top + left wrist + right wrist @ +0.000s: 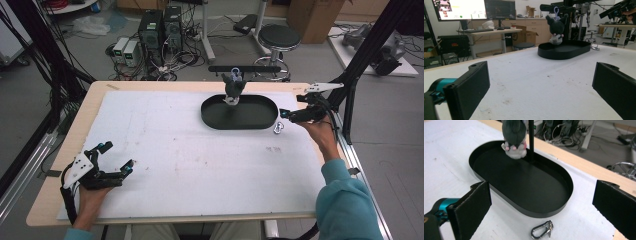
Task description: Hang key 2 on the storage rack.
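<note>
Carabiner [542, 229] lies on the tabletop [175, 150] beside the tray [265, 121], just below your right tool [289, 114], apparently untouched; both tools gape, left tool [118, 157] well apart.

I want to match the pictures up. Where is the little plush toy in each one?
High view: plush toy at top centre, hanging over the black tray's far rim.
Left gripper view: upper right of centre, above the tray.
Right gripper view: top edge, cropped.
Shared landmark: the black tray.
</note>
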`<state>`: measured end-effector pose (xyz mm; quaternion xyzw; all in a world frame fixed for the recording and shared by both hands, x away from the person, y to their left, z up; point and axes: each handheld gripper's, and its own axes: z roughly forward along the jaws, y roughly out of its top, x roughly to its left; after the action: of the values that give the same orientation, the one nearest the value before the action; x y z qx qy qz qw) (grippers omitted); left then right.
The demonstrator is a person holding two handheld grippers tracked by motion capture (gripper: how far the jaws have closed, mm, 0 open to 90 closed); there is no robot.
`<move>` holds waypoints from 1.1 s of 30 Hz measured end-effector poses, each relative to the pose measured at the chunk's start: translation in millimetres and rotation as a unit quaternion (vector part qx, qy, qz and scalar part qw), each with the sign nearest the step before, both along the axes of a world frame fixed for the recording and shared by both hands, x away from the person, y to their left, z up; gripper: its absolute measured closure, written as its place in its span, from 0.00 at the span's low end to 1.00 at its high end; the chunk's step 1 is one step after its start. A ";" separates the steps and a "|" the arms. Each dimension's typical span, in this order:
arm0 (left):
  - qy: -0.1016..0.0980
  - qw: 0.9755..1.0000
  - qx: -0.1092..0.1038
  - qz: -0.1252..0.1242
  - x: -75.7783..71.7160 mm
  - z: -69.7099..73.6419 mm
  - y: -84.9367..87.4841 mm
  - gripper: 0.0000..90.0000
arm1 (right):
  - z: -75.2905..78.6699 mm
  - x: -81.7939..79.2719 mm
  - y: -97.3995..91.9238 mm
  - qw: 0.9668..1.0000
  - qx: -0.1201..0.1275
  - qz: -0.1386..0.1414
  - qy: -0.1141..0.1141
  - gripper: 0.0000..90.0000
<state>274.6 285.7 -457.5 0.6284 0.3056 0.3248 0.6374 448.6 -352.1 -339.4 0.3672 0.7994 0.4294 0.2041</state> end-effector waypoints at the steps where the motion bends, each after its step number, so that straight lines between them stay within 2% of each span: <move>1: 0.000 1.000 0.000 0.000 0.0 -0.1 -0.1 0.02 | -1.6 2.7 0.4 1.000 -0.007 0.002 0.007 0.01; 6: 0.000 1.000 0.000 0.000 0.0 -0.1 0.0 0.02 | -11.1 15.2 1.7 0.999 -0.023 0.004 0.032 0.04; 9: 0.000 1.000 0.000 0.000 0.0 -0.1 -0.1 0.02 | -18.8 21.2 1.6 0.998 -0.034 0.003 0.055 0.05; 17: 0.000 1.000 0.000 0.000 -0.1 0.0 -0.2 0.02 | -32.5 31.1 1.2 0.994 -0.066 -0.001 0.084 0.08; 22: -0.001 1.000 0.000 0.000 -0.1 -0.1 -0.3 0.02 | -39.9 35.4 1.7 0.992 -0.075 0.003 0.101 0.08; 25: -0.001 1.000 0.000 0.000 -0.1 -0.1 -0.3 0.02 | -43.3 37.4 0.7 0.991 -0.076 0.009 0.114 0.16; 29: -0.002 1.000 0.001 0.000 -0.2 -0.1 -0.3 0.02 | -47.9 39.7 0.6 0.988 -0.078 0.012 0.130 0.19; 33: -0.002 1.000 0.001 0.000 -0.2 -0.1 -0.3 0.02 | -53.3 42.2 0.6 0.983 -0.099 0.018 0.151 0.26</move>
<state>274.4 285.4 -457.6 0.6285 0.3040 0.3259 0.6374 490.8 -351.5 -392.7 0.3913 0.8660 0.2915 0.1091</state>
